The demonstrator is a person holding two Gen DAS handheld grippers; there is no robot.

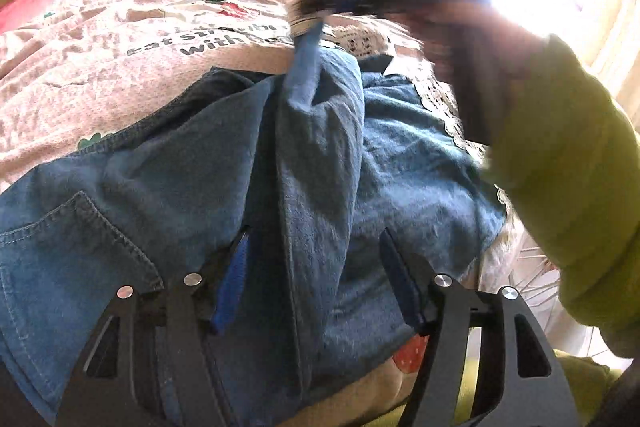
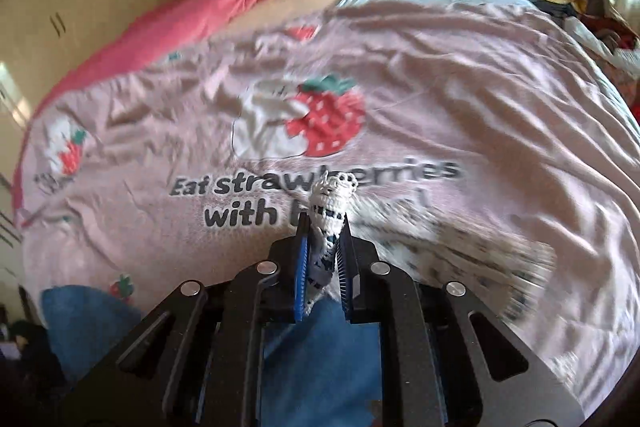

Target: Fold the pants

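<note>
Both wrist views look down, close, sharing the bedspread [image 2: 440, 99].

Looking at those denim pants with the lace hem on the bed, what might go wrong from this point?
1. The right tool is clamped on just the white lace trim of the pants; pulling there may stretch or tear the lace.
2. The left tool stands open over a raised ridge of denim, not gripping, so the lifted leg may drag the rest askew.
3. The pink sheet is wrinkled and may bunch under the fold.
</note>
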